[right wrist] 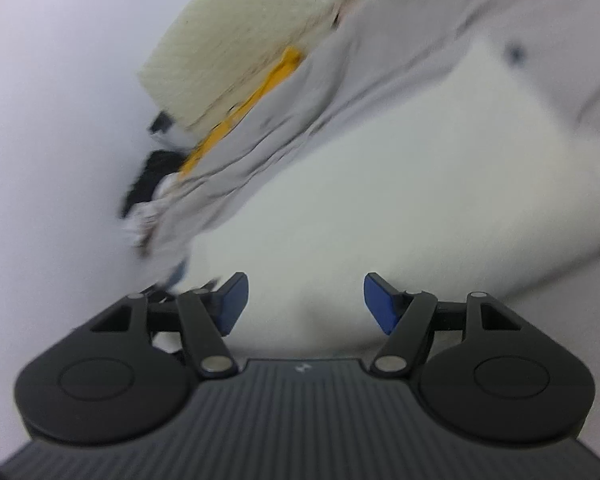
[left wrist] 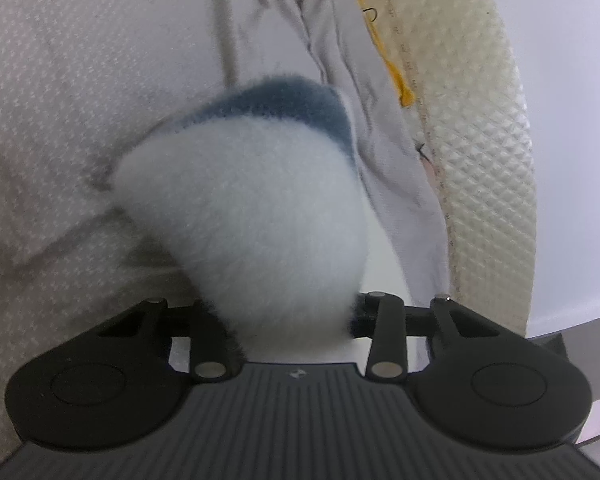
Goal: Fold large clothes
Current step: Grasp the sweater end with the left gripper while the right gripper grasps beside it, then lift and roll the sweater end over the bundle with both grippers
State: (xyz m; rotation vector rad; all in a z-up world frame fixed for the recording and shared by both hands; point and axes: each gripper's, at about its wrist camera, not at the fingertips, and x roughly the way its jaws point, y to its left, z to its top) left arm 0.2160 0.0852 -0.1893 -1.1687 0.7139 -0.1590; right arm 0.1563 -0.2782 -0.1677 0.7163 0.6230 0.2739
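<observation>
A fuzzy white garment with a blue-grey band at its far end rises from between the jaws of my left gripper. The fluff narrows where the jaws pinch it and hides both pads. The garment stands above a pale patterned bed sheet. In the blurred right wrist view, my right gripper stands open, with its blue pads apart and nothing between them. Just beyond it spreads a broad white garment surface.
A cream quilted mattress edge with a yellow strip runs down the right, beside rumpled grey sheet folds. The right wrist view shows the same mattress, yellow strip, a dark blurred object and a white wall.
</observation>
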